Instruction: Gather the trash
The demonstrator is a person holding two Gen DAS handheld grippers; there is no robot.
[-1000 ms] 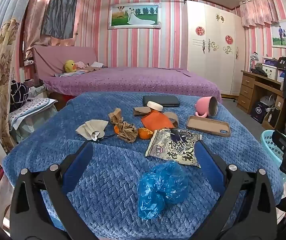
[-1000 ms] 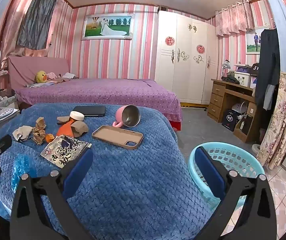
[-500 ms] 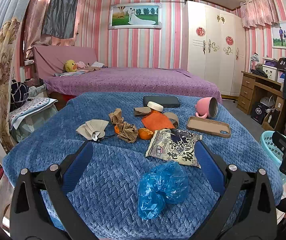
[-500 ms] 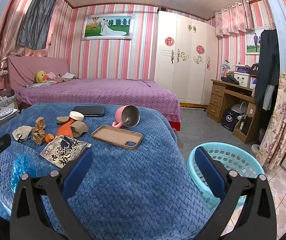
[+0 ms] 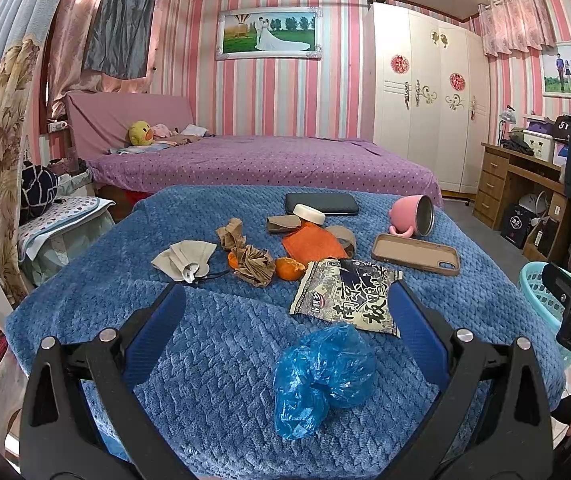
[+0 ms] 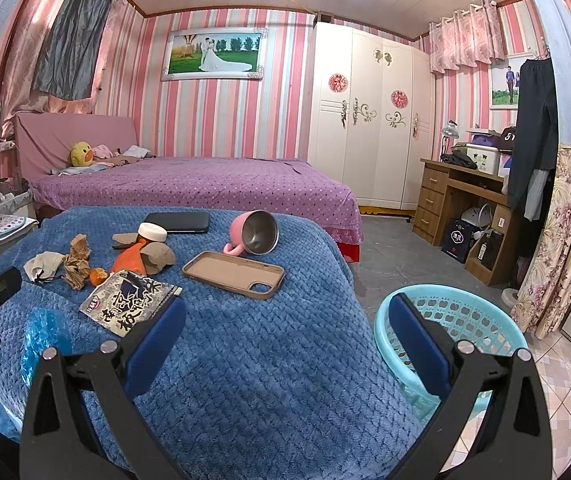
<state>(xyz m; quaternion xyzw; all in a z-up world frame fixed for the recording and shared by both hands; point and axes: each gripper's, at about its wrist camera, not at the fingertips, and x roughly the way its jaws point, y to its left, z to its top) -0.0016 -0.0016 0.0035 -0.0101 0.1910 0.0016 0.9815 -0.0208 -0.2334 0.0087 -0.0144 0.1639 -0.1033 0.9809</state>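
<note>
A crumpled blue plastic bag [image 5: 323,376] lies on the blue blanket [image 5: 213,344], between the fingers of my open left gripper [image 5: 285,312], slightly right of centre. Beyond it lie a printed snack wrapper [image 5: 345,296], orange peel [image 5: 289,269], crumpled brown paper [image 5: 253,264] and a beige face mask [image 5: 185,258]. My right gripper [image 6: 285,316] is open and empty over the blanket's right edge. A turquoise basket [image 6: 457,332] stands on the floor behind its right finger. The wrapper [image 6: 129,300] and the blue bag [image 6: 43,340] sit to its left.
A brown phone case [image 5: 415,254], a tipped pink mug [image 5: 411,216], a dark tablet [image 5: 321,204], a white-lidded jar [image 5: 308,213] and an orange cloth [image 5: 313,244] also lie on the blanket. A purple bed [image 6: 189,188] is behind, with a desk [image 6: 461,208] and wardrobe at the right.
</note>
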